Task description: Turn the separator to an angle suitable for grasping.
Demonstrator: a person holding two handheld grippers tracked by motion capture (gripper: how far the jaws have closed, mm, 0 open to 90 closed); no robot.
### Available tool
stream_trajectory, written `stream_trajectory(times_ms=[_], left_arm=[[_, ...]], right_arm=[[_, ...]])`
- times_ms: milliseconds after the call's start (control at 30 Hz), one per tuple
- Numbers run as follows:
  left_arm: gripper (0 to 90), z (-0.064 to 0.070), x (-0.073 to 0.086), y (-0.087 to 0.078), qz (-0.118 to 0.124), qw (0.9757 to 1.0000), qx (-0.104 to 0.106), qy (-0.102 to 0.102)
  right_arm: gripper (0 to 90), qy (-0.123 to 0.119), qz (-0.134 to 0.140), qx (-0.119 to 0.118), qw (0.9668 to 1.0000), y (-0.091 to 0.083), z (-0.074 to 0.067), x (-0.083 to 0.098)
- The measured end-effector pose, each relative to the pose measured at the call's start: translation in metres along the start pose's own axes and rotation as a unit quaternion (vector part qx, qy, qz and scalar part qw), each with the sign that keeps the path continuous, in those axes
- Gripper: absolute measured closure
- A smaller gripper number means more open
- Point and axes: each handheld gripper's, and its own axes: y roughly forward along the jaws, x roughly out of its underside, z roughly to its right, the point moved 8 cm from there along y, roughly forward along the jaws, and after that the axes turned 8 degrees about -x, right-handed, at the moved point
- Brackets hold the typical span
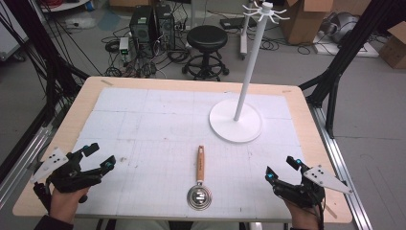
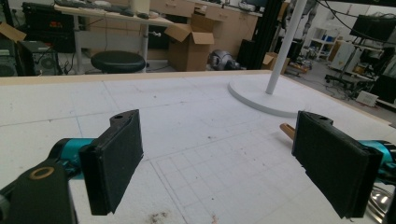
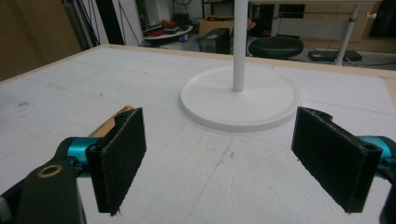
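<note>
A ladle-like scoop with a wooden handle [image 1: 200,164] and a round metal bowl [image 1: 199,197] lies near the table's front edge, handle pointing away. Behind it to the right stands a white rack: a round base [image 1: 224,125], a tall pole [image 1: 249,72], hooks at the top [image 1: 265,10]. My left gripper [image 1: 101,155] rests at the front left, open, nothing between its jaws. My right gripper [image 1: 281,168] rests at the front right, open too. In the left gripper view the handle tip [image 2: 286,130] and bowl edge [image 2: 380,201] peek past the right jaw. The right gripper view shows the handle [image 3: 108,122] and the base [image 3: 243,100].
A white gridded mat [image 1: 143,129] covers the wooden table [image 1: 86,86]. Beyond the far edge stand a black stool [image 1: 207,40], computer cases [image 1: 151,24] with cables, and cardboard boxes [image 1: 306,17]. Black frame struts [image 1: 344,52] flank the table's right side.
</note>
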Motion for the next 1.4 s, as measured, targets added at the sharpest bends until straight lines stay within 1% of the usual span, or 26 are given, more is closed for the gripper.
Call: stream_trajectory(times_ms=[233,300,333,400,467,533,567,600,633,667,700,733,767,833,933,1033,1067,1100,1133,1167,1200,1233,1267,1300,1367,1400], left_arm=[[16.7,-0.003,0.000,-0.001,0.003,0.9999,-0.006,-0.008],[16.7,-0.003,-0.001,-0.002,0.005,0.9999,-0.007,-0.008],[16.7,-0.003,-0.001,-0.003,0.005,0.9999,-0.006,-0.008],[16.7,-0.002,-0.001,-0.002,0.005,1.0000,-0.005,-0.007],[16.7,-0.001,-0.001,-0.001,0.003,1.0000,-0.003,-0.002],[16.7,0.000,0.000,-0.001,-0.001,1.0000,0.000,0.002],[16.7,0.000,0.001,-0.002,-0.001,1.0000,0.001,0.001],[16.7,0.000,0.001,-0.002,-0.001,1.0000,0.001,0.001],[16.7,0.001,0.001,-0.002,0.000,1.0000,0.000,0.000],[16.7,0.001,0.001,-0.002,0.000,1.0000,0.000,0.000],[16.8,0.000,0.001,-0.001,-0.003,1.0000,-0.001,0.000],[16.8,0.000,0.001,-0.001,-0.003,1.0000,-0.001,0.000],[16.8,-0.001,0.002,0.000,-0.004,1.0000,-0.001,-0.003],[16.8,0.000,0.003,0.000,-0.007,1.0000,0.000,-0.002],[17.1,0.000,0.004,0.001,-0.012,0.9999,0.000,0.002],[17.3,-0.001,0.005,0.001,-0.013,0.9999,0.000,0.000],[17.3,-0.001,0.005,0.001,-0.014,0.9999,-0.002,-0.001],[17.4,-0.002,0.005,0.001,-0.014,0.9999,-0.002,-0.001],[17.4,-0.003,0.005,0.001,-0.014,0.9999,-0.003,-0.004],[17.4,-0.003,0.005,0.001,-0.014,0.9999,-0.003,-0.004],[17.4,-0.003,0.005,0.001,-0.015,0.9999,-0.003,-0.003],[17.5,-0.003,0.006,0.001,-0.017,0.9998,-0.004,-0.003],[17.6,-0.003,0.006,0.001,-0.017,0.9998,-0.004,-0.003],[17.6,-0.003,0.006,0.002,-0.017,0.9998,-0.004,-0.004],[17.6,-0.003,0.006,0.001,-0.018,0.9998,-0.004,-0.004],[17.7,-0.003,0.006,0.001,-0.018,0.9998,-0.004,-0.004]], right_arm=[[16.7,0.006,-0.002,-0.006,1.0000,0.002,0.000,0.002],[16.9,0.010,-0.004,-0.016,0.9998,0.005,-0.004,0.002],[17.1,0.008,-0.005,-0.019,0.9998,0.006,-0.006,0.002],[23.2,-0.004,-0.003,-0.022,0.9997,0.008,-0.011,0.000],[24.1,-0.010,0.005,-0.029,0.9995,0.010,-0.015,-0.003],[25.3,0.001,0.005,-0.041,0.9992,0.015,-0.019,-0.004],[28.7,0.000,0.002,-0.047,0.9989,0.019,-0.021,-0.003],[28.7,0.000,0.002,-0.047,0.9989,0.019,-0.021,-0.003],[32.4,0.001,-0.005,-0.062,0.9981,0.026,-0.028,-0.001],[32.4,0.001,-0.005,-0.062,0.9981,0.026,-0.028,-0.001],[32.5,0.007,-0.017,-0.082,0.9965,0.035,-0.036,0.002],[32.5,0.007,-0.017,-0.082,0.9965,0.035,-0.036,0.002],[36.9,-0.001,-0.037,-0.104,0.9939,0.046,-0.045,0.006],[45.7,-0.010,-0.059,-0.126,0.9902,0.057,-0.054,0.010],[64.8,-0.022,-0.086,-0.152,0.9844,0.071,-0.067,0.016],[78.9,-0.033,-0.112,-0.162,0.9798,0.081,-0.076,0.022],[78.9,-0.033,-0.112,-0.162,0.9798,0.081,-0.076,0.022],[81.7,-0.033,-0.128,-0.166,0.9772,0.086,-0.080,0.026],[83.1,-0.034,-0.133,-0.172,0.9754,0.089,-0.082,0.028],[83.1,-0.034,-0.133,-0.172,0.9754,0.089,-0.082,0.028],[85.0,-0.033,-0.138,-0.177,0.9738,0.090,-0.085,0.030],[86.5,-0.040,-0.145,-0.183,0.9715,0.095,-0.088,0.033],[86.5,-0.040,-0.145,-0.183,0.9715,0.095,-0.088,0.033],[87.6,-0.043,-0.151,-0.185,0.9701,0.097,-0.090,0.034],[88.9,-0.055,-0.172,-0.186,0.9658,0.105,-0.094,0.041],[88.9,-0.055,-0.172,-0.186,0.9658,0.105,-0.094,0.041]])
